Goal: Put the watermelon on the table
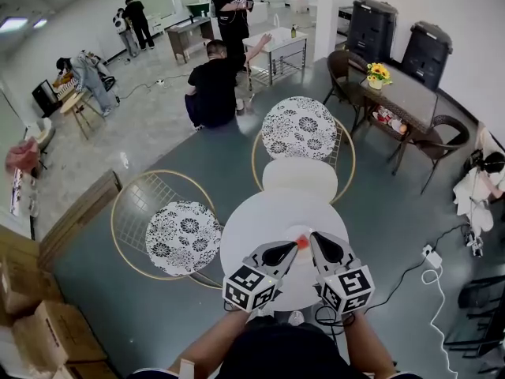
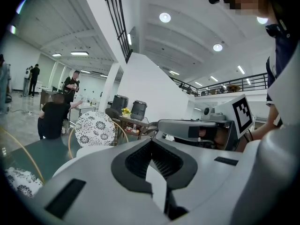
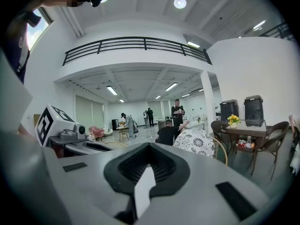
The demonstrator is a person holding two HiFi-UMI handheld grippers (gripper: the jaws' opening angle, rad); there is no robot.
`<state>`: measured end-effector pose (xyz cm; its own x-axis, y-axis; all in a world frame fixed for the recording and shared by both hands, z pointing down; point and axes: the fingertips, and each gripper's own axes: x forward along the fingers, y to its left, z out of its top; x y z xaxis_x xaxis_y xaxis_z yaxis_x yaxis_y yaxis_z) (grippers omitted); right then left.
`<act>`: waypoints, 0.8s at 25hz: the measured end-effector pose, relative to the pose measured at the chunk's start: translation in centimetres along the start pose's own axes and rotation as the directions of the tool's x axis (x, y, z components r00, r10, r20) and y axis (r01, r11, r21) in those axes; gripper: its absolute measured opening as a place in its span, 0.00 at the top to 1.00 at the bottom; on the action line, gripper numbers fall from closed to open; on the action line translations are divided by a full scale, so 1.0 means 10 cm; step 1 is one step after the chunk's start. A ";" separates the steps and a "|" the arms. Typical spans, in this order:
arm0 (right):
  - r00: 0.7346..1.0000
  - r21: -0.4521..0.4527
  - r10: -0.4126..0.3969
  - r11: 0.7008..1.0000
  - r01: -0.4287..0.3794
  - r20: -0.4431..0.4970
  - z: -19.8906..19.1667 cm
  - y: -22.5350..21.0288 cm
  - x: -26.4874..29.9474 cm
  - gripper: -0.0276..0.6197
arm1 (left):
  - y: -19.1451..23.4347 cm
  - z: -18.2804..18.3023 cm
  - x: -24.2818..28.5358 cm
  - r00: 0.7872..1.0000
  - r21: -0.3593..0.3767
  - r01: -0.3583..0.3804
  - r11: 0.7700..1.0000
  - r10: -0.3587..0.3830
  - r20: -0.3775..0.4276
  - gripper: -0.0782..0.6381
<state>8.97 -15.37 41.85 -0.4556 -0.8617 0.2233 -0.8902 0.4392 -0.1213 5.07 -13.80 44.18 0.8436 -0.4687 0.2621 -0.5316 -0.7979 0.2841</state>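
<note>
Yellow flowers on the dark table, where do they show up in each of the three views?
Head view: upper right, the yellow flowers on the dark table.
Left gripper view: yellow flowers small, left of centre, mid-height.
Right gripper view: yellow flowers at the right, mid-height.
Shared landmark: the two black bins close behind them in every view.

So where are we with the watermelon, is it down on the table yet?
Done, apparently: a small red piece, likely the watermelon, seems to lie on the white round table between the gripper tips. In hand: nothing; the left gripper and right gripper both show jaws together with nothing between them. Left: probably only pulling the grippers back.
</note>
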 end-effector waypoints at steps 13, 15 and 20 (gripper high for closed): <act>1.000 0.021 -0.008 1.000 0.007 0.027 0.07 -0.04 -0.05 0.95 | -0.06 0.04 0.00 1.000 0.013 0.014 1.000 -0.014 0.003 0.89; 1.000 0.021 -0.009 1.000 0.008 0.028 0.07 -0.06 -0.06 0.95 | -0.06 0.04 0.01 1.000 0.013 0.015 1.000 -0.015 0.004 0.89; 0.999 0.022 -0.014 1.000 0.013 0.032 0.08 -0.06 -0.06 0.95 | -0.07 0.05 0.00 1.000 0.009 0.016 1.000 -0.017 0.006 0.89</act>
<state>9.77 -15.35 41.00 -0.4430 -0.8753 0.1938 -0.8956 0.4224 -0.1394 5.46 -13.46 43.54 0.8527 -0.4576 0.2522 -0.5170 -0.8087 0.2805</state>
